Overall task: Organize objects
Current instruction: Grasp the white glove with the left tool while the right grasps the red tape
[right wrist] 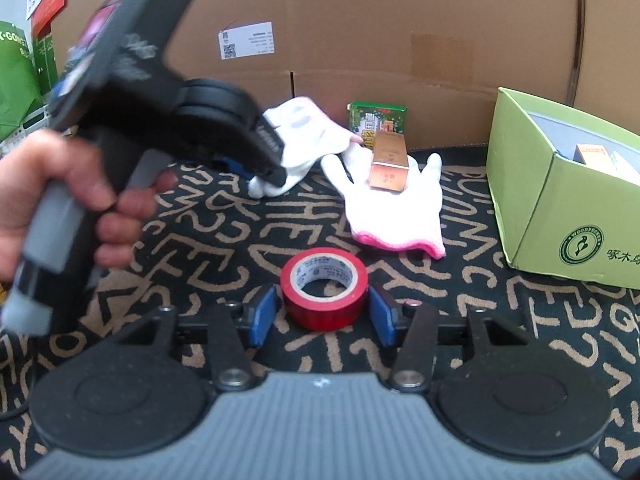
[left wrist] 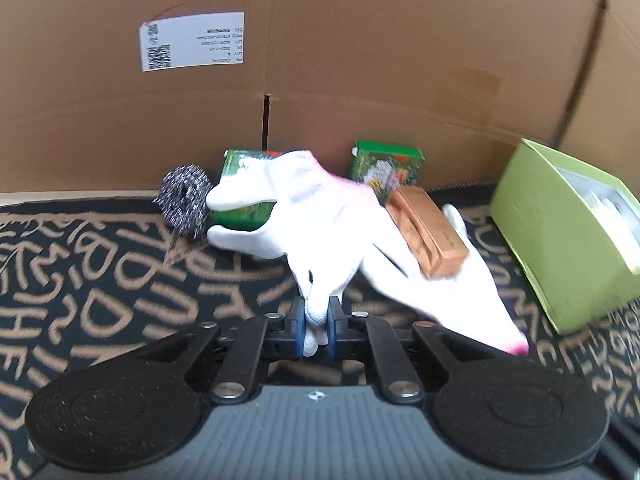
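Observation:
My left gripper (left wrist: 316, 330) is shut on a fingertip of a white glove (left wrist: 304, 216), which hangs up off the patterned mat. In the right wrist view a hand holds this gripper (right wrist: 260, 178) at the left, its tips on the same glove (right wrist: 300, 132). A second white glove (right wrist: 400, 216) with a pink cuff lies flat, and a copper-coloured box (right wrist: 390, 160) rests on it. My right gripper (right wrist: 323, 314) is open. Its blue pads stand on either side of a red tape roll (right wrist: 324, 288) that lies on the mat, with slim gaps showing.
A lime-green open box (right wrist: 580, 232) with small packages inside stands at the right. A steel scourer (left wrist: 184, 206) and two green cartons (left wrist: 386, 164) sit against the cardboard wall (left wrist: 360, 60) at the back. Green bags show at the far left (right wrist: 16, 80).

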A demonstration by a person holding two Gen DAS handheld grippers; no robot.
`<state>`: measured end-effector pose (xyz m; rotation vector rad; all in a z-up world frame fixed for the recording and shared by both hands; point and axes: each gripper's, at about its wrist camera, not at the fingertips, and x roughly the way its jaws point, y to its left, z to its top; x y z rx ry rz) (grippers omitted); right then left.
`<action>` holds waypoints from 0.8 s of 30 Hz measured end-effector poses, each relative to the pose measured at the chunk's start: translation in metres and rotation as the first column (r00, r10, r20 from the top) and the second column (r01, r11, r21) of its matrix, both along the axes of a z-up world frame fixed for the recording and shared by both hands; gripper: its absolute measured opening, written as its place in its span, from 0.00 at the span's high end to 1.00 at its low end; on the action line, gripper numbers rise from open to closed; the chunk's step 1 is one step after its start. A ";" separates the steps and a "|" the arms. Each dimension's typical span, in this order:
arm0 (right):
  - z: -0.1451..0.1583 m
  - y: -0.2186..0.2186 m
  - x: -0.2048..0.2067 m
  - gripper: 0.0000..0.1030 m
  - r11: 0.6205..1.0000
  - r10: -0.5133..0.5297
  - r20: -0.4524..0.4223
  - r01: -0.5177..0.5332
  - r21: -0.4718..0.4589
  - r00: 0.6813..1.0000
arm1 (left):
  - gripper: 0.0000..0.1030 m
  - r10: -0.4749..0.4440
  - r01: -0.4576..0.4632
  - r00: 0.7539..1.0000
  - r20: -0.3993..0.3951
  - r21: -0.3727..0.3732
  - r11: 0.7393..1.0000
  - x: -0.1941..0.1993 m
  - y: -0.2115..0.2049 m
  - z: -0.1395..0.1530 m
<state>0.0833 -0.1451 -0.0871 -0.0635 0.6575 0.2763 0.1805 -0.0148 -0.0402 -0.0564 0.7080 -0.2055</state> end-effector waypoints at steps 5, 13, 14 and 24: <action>0.000 0.002 0.000 0.39 1.000 0.011 -0.001 -0.011 -0.004 1.000 | 0.91 -0.068 0.068 0.998 -0.014 -0.023 0.997 -0.058 0.027 -0.005; -0.002 0.005 0.001 0.26 1.000 0.017 -0.007 -0.017 -0.023 1.000 | 0.34 0.010 -0.008 0.999 0.032 -0.034 0.999 -0.080 0.045 0.005; -0.002 0.005 0.001 0.26 1.000 0.017 -0.007 -0.017 -0.022 1.000 | 0.30 0.018 -0.016 0.999 0.047 -0.034 0.999 -0.074 0.041 0.005; -0.001 -0.001 0.004 0.33 1.000 -0.001 -0.009 0.001 0.020 1.000 | 0.26 -0.053 0.051 0.999 0.006 0.130 0.990 -0.019 0.005 -0.025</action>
